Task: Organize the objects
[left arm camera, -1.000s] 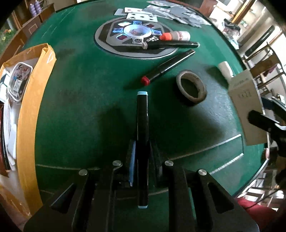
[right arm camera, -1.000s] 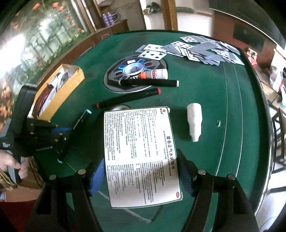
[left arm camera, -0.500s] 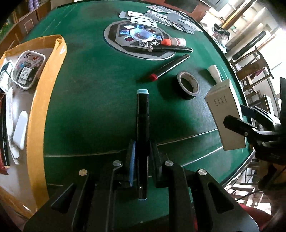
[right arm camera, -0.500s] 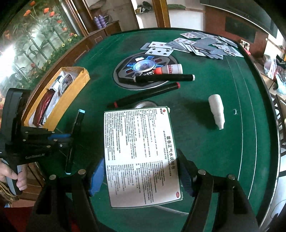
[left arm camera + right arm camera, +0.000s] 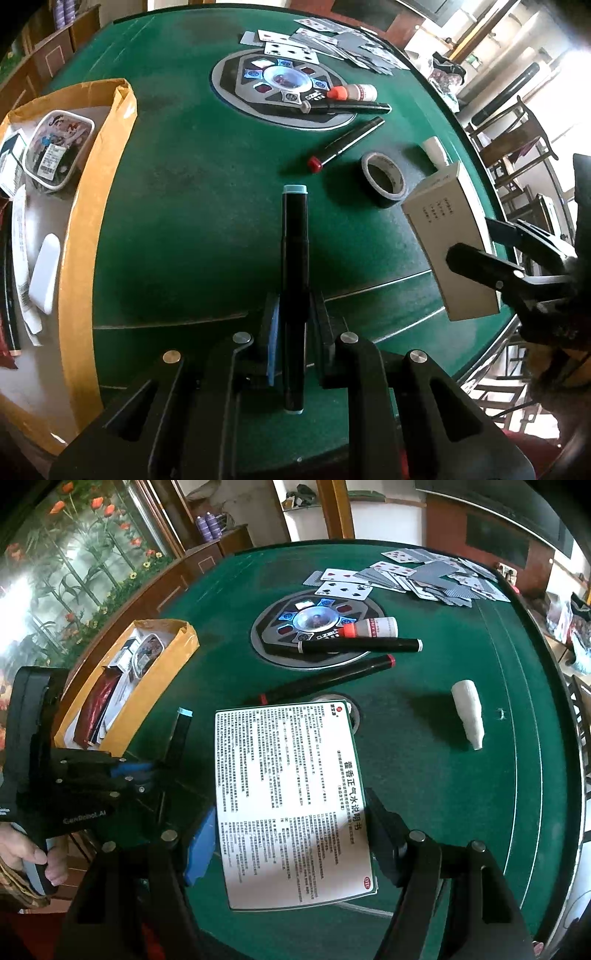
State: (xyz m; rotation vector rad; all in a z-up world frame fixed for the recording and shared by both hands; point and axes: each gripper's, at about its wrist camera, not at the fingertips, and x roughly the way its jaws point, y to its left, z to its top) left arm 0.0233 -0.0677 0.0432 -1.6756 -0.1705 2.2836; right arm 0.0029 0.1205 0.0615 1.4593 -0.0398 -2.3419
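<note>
A black marker with pale blue ends (image 5: 294,258) sticks forward out of my left gripper (image 5: 293,325), which is shut on it above the green table (image 5: 184,221). In the right wrist view that marker (image 5: 181,734) and the left gripper (image 5: 147,771) hang at the left, beside the cardboard box. My right gripper (image 5: 291,834) is shut on the sides of a white printed carton (image 5: 291,801), held above the table. In the left wrist view the carton (image 5: 448,243) and the right gripper (image 5: 491,266) are at the right edge.
A yellow cardboard box (image 5: 99,184) with packets lies at the left. On the felt lie a tape roll (image 5: 384,179), a red-capped marker (image 5: 345,144), a second black marker (image 5: 347,108), an orange-capped bottle (image 5: 354,92), a white bottle (image 5: 469,712) and playing cards (image 5: 424,576).
The left gripper, still holding the marker, has drawn back and up, so more of the cardboard box shows. The right gripper and its carton have come closer to the left one.
</note>
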